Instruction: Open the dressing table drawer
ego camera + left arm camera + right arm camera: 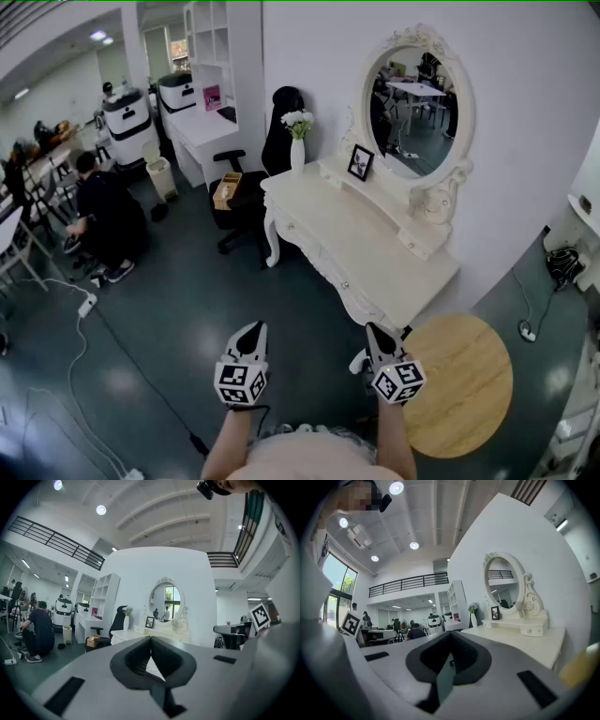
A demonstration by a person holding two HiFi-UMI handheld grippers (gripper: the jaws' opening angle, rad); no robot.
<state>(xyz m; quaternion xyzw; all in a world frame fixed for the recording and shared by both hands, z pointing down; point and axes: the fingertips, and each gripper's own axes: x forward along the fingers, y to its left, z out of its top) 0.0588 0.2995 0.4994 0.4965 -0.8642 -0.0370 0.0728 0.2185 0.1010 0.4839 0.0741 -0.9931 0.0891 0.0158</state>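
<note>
Both grippers are up in front of the person, level and side by side, with a gap between them. left gripper (251, 328): fingers (136, 657) closed tip to tip, nothing between them. right gripper (375, 330): fingers (461, 656) fully closed as well, empty. Both hang over the dark floor (187, 309), short of the dressing table (347, 234), and neither touches it. The right one is nearer, close to the table's near corner in the head view. In the left gripper view the table sits straight ahead behind the fingertips. In the right gripper view its tabletop runs off to the right of the fingers. The table is white, stands against the white wall, and runs diagonally from upper left to lower right in the head view. The drawer (337, 277) in the front apron is flush with the front, small knob showing, so it is closed. The small drawers in the raised back shelf look closed too. An oval mirror (417, 111) in an ornate white frame stands at the back, with a picture frame (361, 162) on the shelf just left of it. A white vase (297, 155) with white flowers stands at the far end. A black chair (281, 131) is just beyond that far end. A round wooden table (464, 384) stands on the floor by the near end, just right of the right gripper. A person (108, 216) in dark clothes crouches on the floor far left, well apart from the dressing table.
</note>
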